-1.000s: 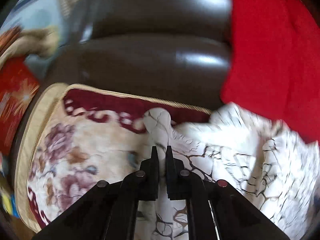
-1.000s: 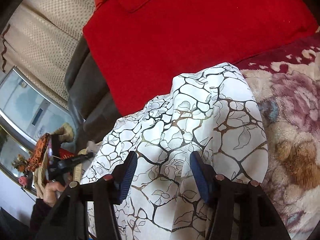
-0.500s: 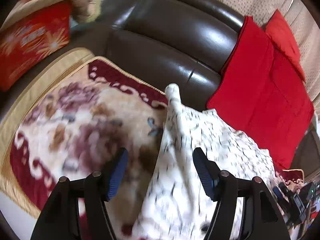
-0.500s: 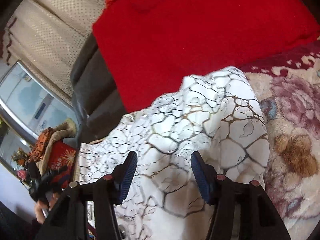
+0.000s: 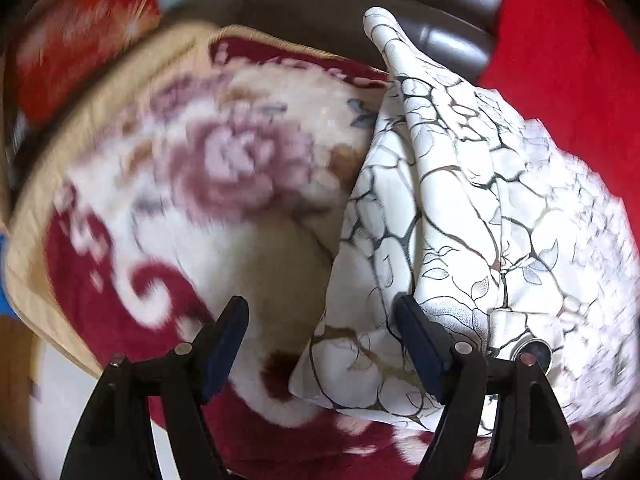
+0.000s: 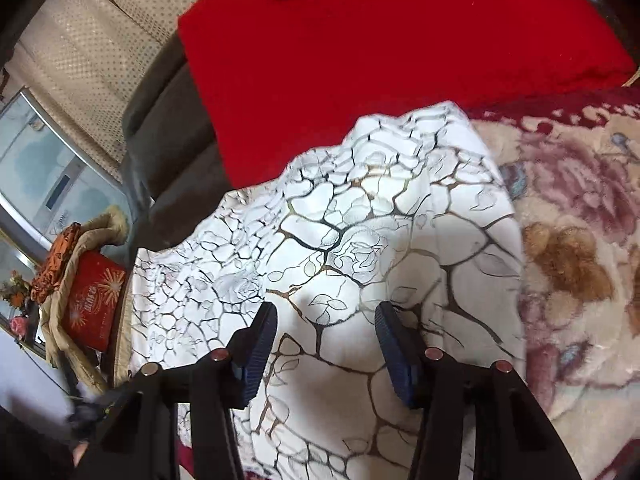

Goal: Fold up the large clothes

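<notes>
A white garment with a dark cracked-vein print (image 5: 472, 208) lies bunched and folded on a floral plush blanket (image 5: 224, 168) on the sofa seat. It also shows in the right wrist view (image 6: 340, 248). My left gripper (image 5: 320, 320) is open and empty, hovering over the garment's near left edge and the blanket. My right gripper (image 6: 326, 320) is open and empty, just above the garment's middle. A metal button (image 5: 534, 350) shows on the cloth by the left gripper's right finger.
The dark leather sofa back (image 5: 452, 8) rises behind. Red cushions (image 6: 380, 52) lean on it beside the garment. A red box with draped cloth (image 6: 86, 296) stands to the side, near a window (image 6: 48, 184) and a beige curtain (image 6: 88, 40).
My left gripper opened and let go of the garment, then swung over the blanket's near edge. The garment dropped onto the blanket. My right gripper stayed open over the cloth.
</notes>
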Tool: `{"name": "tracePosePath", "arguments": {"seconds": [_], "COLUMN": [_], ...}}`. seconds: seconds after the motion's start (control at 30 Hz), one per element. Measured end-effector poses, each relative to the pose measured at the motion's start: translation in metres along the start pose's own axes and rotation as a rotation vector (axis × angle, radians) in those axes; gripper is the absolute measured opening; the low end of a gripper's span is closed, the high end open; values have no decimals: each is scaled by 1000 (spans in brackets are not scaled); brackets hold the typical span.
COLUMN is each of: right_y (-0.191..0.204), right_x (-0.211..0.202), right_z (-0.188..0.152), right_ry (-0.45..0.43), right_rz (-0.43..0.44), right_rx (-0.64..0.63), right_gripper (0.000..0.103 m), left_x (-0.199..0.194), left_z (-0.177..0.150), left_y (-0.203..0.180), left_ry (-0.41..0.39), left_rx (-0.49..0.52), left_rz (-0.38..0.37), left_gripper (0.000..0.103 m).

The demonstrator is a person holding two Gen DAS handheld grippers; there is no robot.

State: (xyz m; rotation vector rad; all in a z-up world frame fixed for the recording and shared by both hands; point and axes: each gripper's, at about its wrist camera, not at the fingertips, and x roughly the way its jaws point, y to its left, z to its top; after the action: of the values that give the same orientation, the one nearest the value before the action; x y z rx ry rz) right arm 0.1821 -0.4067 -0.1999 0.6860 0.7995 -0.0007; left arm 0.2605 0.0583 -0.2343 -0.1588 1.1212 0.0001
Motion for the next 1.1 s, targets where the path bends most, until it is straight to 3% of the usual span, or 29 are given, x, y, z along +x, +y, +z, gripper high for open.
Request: {"name": "tracePosePath", "arguments": {"seconds": [0.07, 0.17, 0.3, 0.4, 0.53, 0.73, 0.87, 1.1], "right_y": [-1, -2, -20, -18, -14, -17, -20, -13], "right_x": [-12, -22, 14, 15, 16, 15, 14, 10], "right_z": [3, 5, 4, 3, 2, 3, 2, 4], "right_ry": [-30, -70, 84, 79, 78, 87, 91, 83], "right_rz": [32, 33, -30, -45, -47, -19, -5, -26], "right_rx": [13, 12, 71, 52, 32, 16, 10, -9], "right_gripper": [56, 56, 57, 57, 57, 57, 57, 57], "left_x": [-10, -28, -49, -45, -20, 5, 13, -27], "left_z": [-1, -4, -23, -40, -50, -44, -33, -33], "left_y": [10, 20, 29, 23, 12, 7, -1, -42], "left_ry": [-10, -43, -23, 29, 98, 40, 6, -117], "left_rx": [-32, -44, -130, -207, -339, -524, -528, -234], "left_rz": [-41, -41, -205, -347, -466, -573, -517, -223], "left_gripper": [78, 77, 77, 82, 85, 85, 85, 85]}}
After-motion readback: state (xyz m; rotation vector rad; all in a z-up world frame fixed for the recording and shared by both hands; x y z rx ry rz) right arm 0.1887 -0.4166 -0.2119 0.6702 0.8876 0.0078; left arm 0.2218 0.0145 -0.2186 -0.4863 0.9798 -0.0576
